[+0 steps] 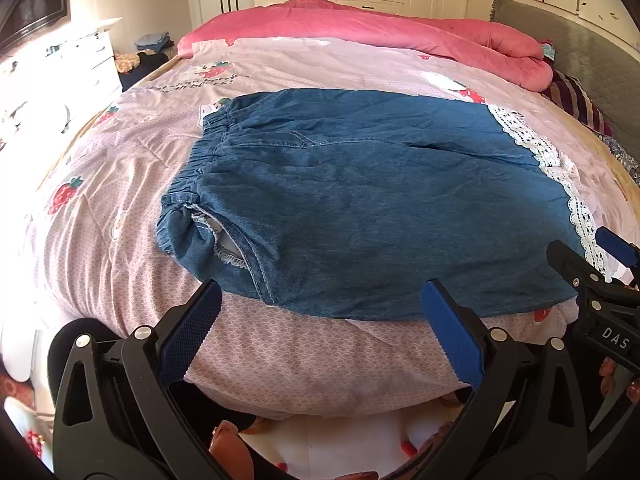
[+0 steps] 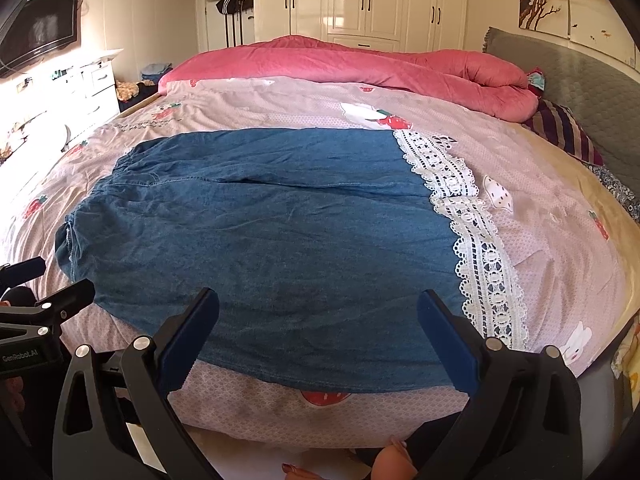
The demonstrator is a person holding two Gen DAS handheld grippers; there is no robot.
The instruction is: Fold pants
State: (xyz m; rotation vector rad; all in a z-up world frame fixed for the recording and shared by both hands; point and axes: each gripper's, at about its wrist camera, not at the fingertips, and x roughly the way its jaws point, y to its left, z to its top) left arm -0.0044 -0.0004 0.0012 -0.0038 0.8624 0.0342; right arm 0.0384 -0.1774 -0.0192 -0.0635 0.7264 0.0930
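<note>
Blue denim pants (image 1: 340,200) with an elastic waistband on the left and a white lace hem (image 1: 560,176) on the right lie flat on the bed. They also show in the right wrist view (image 2: 260,240), lace hem (image 2: 476,240) to the right. My left gripper (image 1: 320,320) is open and empty, hovering at the pants' near edge. My right gripper (image 2: 318,328) is open and empty over the near edge, closer to the lace end. The right gripper shows at the right edge of the left wrist view (image 1: 592,268); the left gripper shows at the left edge of the right wrist view (image 2: 48,292).
The bed has a pink strawberry-print sheet (image 1: 280,360). A rolled pink quilt (image 2: 360,64) lies at the far side, a grey headboard (image 2: 580,80) and striped pillow (image 2: 564,128) to the right. White drawers (image 2: 92,84) stand at left, wardrobes behind.
</note>
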